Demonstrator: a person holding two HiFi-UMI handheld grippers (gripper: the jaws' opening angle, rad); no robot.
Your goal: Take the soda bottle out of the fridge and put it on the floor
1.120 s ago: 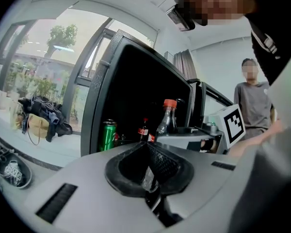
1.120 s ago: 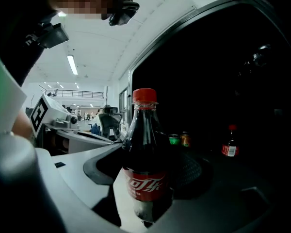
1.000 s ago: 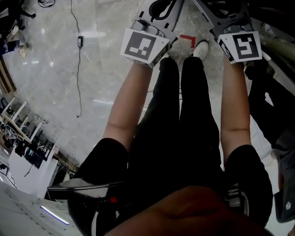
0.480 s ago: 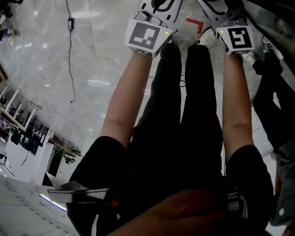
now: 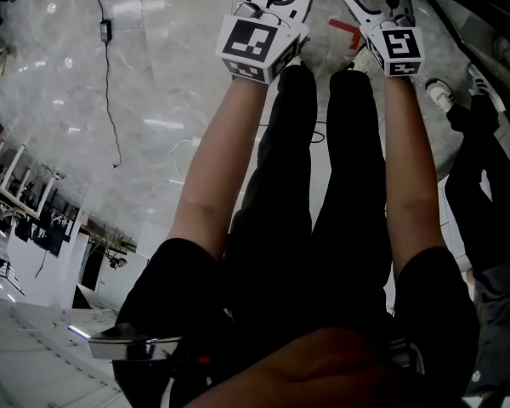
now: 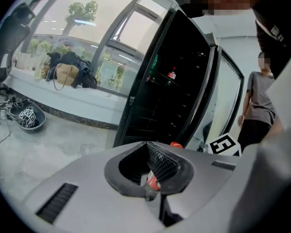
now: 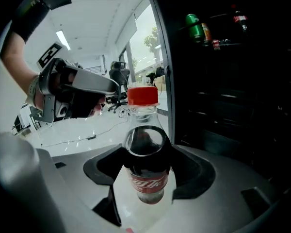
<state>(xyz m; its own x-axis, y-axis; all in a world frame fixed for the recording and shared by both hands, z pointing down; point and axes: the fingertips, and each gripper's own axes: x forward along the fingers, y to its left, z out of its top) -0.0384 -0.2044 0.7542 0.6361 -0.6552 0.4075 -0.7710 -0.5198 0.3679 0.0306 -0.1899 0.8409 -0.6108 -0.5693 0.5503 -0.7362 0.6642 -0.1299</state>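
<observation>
Item: soda bottle [image 7: 146,154] – clear plastic, red cap [image 7: 142,95], dark drink filling it to the shoulder, red label [image 7: 147,183] low on the body.

Location: we recorded it outside the fridge [image 7: 233,106], upright between the jaws of the right claw [image 7: 148,176], above the pale marble floor [image 5: 136,83]. The jaws hid its base, so we could not tell whether it touched the floor. The fridge stood dark just to the right, with a green bottle [image 7: 196,29] and another soda bottle [image 7: 240,14] on an upper shelf.

Claws: the right claw was clamped on the bottle's body at label height, a dark pad on either side. The left claw [image 6: 148,174] was pressed together with nothing in it, held just beside the right one.

Handling, as we judged it: nearly full, so fairly heavy for its size; the wall smooth and rounded, yielding a little under pressure, possibly slick from the cold. We rated the straight body below the shoulder the soundest hold – not the neck. Tall on a narrow base, it would tip easily unless set down squarely.
</observation>
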